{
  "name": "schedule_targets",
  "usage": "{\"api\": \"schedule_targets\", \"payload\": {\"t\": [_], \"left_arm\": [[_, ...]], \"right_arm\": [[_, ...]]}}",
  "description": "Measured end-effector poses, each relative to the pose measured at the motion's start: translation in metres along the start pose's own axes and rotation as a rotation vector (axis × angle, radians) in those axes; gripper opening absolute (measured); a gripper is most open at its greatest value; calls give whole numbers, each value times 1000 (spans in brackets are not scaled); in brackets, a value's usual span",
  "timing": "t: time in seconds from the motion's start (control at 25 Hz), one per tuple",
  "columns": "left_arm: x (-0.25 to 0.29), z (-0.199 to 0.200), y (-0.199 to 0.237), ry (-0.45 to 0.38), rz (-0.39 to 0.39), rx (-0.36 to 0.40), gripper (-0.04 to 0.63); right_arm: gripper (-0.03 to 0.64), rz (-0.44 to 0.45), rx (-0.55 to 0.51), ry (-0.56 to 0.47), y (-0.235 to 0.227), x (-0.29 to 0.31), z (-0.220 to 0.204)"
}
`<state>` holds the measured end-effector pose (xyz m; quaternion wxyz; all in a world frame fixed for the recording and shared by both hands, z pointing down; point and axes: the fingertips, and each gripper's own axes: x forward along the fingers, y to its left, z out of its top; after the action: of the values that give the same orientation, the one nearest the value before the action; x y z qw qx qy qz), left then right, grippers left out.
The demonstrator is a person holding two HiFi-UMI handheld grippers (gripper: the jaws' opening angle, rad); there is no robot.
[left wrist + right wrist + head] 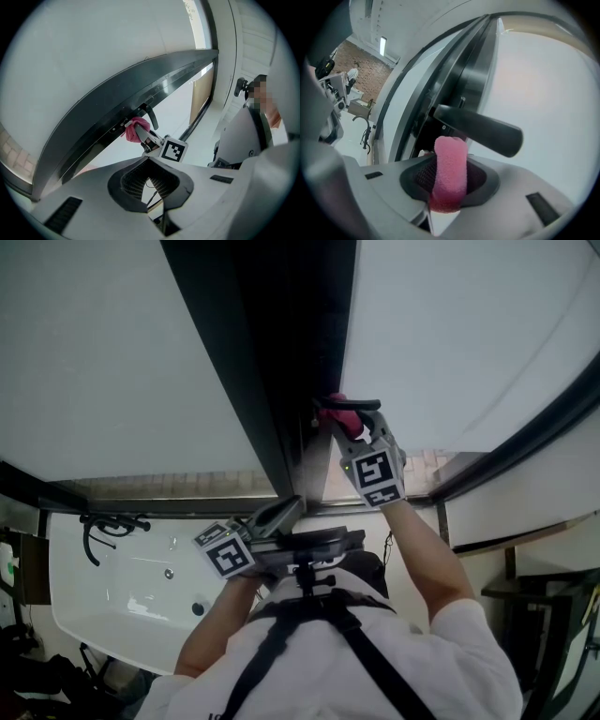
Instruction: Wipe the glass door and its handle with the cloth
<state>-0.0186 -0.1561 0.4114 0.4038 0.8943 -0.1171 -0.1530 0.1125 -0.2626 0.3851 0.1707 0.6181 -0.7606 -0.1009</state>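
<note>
A pink cloth [450, 168] sticks up from my right gripper [449, 180], which is shut on it. The cloth's tip rests against the underside of the black bar handle [480, 129], which juts from the dark door frame [459, 75] beside the frosted glass door [543, 84]. In the head view the right gripper [345, 418] holds the cloth [337, 412] up at the handle [364, 405] on the frame [281, 352]. My left gripper [279, 514] hangs lower, near my chest, away from the door. Its jaws [149, 176] look shut and empty. It looks at the cloth [136, 129].
A second frosted pane [103, 352] stands left of the frame. Below left lies a white bathtub [122, 596] with a black tap [108, 523]. Dark bars and a rack [553, 615] crowd the right side. A brick wall [361, 61] shows far off.
</note>
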Motion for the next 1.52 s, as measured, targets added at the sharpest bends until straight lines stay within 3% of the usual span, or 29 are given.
{"api": "schedule_targets", "payload": {"t": [0.28,0.8,1.0,1.16,1.52], "left_arm": [[3,-2,0,7,-7,-4,-8],[-4,2,5,-1,11,0,-8],[-11,5,8,-13,32,0,-8],[-13,7,10,-20,37,-1,-8],[-10,7,11,-13,26,-3,-8]], "right_arm": [[115,-96,96,-27,-13,-21,-9],[115,126,86,195,66,0,-98],[115,155,217,243,77,6,-119],[115,141,240,221,73,9,-109],[115,96,208,59,49,10,-34]]}}
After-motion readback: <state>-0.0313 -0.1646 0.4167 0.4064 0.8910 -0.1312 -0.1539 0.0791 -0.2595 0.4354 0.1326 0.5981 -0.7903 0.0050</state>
